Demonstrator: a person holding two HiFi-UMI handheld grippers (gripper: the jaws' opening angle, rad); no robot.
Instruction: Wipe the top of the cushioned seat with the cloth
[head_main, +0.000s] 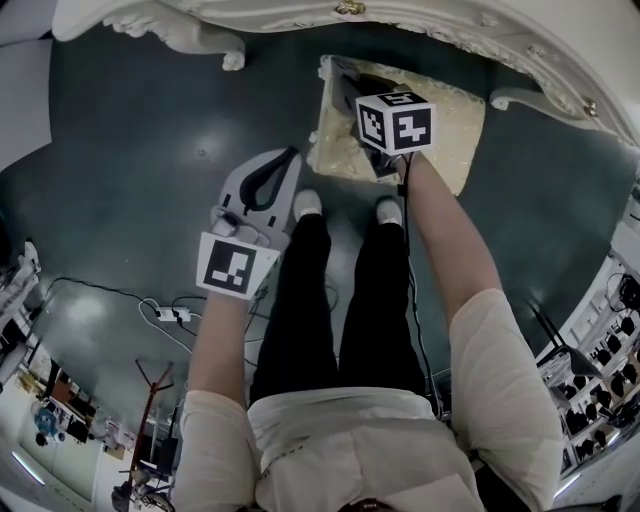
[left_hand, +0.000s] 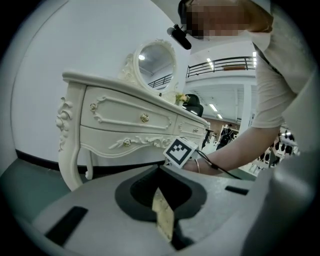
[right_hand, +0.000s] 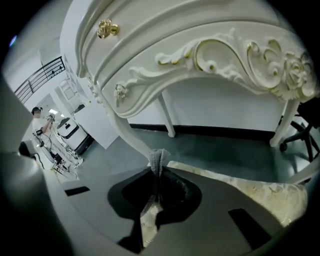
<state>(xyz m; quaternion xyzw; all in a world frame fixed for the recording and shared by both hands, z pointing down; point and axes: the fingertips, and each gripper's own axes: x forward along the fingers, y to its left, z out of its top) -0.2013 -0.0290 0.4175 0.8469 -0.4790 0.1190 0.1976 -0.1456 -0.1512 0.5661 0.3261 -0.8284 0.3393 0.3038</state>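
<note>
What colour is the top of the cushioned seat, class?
Cream, faintly mottled. The cushioned seat shows best in the head view.

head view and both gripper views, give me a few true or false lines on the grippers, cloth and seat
1. The right gripper is shut on the cloth. True.
2. The left gripper rests on the seat. False: it hangs over the floor, to the left of the seat.
3. The right gripper is over the seat. True.
4. The left gripper also holds a cloth. False: its jaws are together with no cloth between them.
5. The table is black. False: it is white with gold knobs.
</note>
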